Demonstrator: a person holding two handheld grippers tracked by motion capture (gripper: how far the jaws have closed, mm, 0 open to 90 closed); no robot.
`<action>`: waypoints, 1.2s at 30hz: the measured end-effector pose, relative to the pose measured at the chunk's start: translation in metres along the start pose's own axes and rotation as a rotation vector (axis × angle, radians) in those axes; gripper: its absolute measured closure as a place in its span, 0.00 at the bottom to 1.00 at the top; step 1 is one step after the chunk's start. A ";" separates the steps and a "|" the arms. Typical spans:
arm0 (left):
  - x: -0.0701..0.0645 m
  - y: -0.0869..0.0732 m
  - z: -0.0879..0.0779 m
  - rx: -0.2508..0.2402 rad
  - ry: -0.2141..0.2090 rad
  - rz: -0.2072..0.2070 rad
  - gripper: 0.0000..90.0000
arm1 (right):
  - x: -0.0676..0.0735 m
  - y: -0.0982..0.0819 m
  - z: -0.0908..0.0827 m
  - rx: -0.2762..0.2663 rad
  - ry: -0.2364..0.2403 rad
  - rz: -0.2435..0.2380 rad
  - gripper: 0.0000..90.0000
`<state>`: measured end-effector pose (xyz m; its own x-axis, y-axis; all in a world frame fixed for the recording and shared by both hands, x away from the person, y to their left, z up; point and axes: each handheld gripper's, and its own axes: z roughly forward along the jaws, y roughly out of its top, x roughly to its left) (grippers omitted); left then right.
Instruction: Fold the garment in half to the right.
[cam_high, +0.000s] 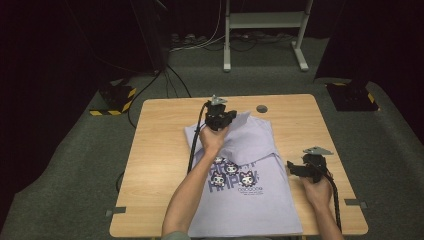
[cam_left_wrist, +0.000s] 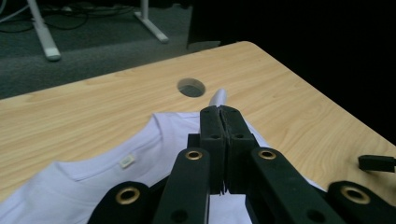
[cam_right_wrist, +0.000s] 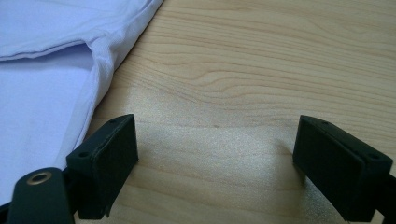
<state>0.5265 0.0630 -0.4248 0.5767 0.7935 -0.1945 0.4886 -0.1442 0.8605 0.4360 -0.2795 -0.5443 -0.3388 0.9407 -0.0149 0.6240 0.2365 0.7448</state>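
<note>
Garment: a lilac T-shirt (cam_high: 250, 195) with a cartoon print lay on the wooden table (cam_high: 155, 165), its upper part folded over.
Left gripper (cam_left_wrist: 219, 111): jaws pressed together, pinching a fold of the shirt's fabric near the collar, close to the table's round hole (cam_left_wrist: 191, 87).
Right gripper (cam_right_wrist: 217, 168): jaws spread wide over bare wood, just beside the shirt's right edge, touching nothing.

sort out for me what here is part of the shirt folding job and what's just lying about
Part of the job:
- lilac t-shirt, sleeve folded over
- left gripper, shut on the t-shirt fabric
- right gripper, open over bare wood
- table

Lying about:
- white desk frame on the floor behind
- yellow-and-black striped block
- floor cables
</note>
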 end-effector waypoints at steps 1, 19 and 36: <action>-0.002 -0.002 0.003 0.004 -0.009 -0.002 0.99 | 0.000 0.000 0.000 0.000 0.000 0.001 0.14; -0.007 -0.048 0.022 0.134 -0.107 0.011 0.67 | 0.000 0.000 0.000 0.000 0.000 0.001 0.14; 0.024 -0.068 -0.014 0.078 0.108 0.003 0.33 | 0.000 0.000 0.000 0.000 0.001 -0.001 0.14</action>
<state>0.4975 0.0998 -0.4817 0.5063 0.8514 -0.1369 0.5388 -0.1884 0.8211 0.4360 -0.2794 -0.5443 -0.3400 0.9403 -0.0151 0.6236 0.2375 0.7448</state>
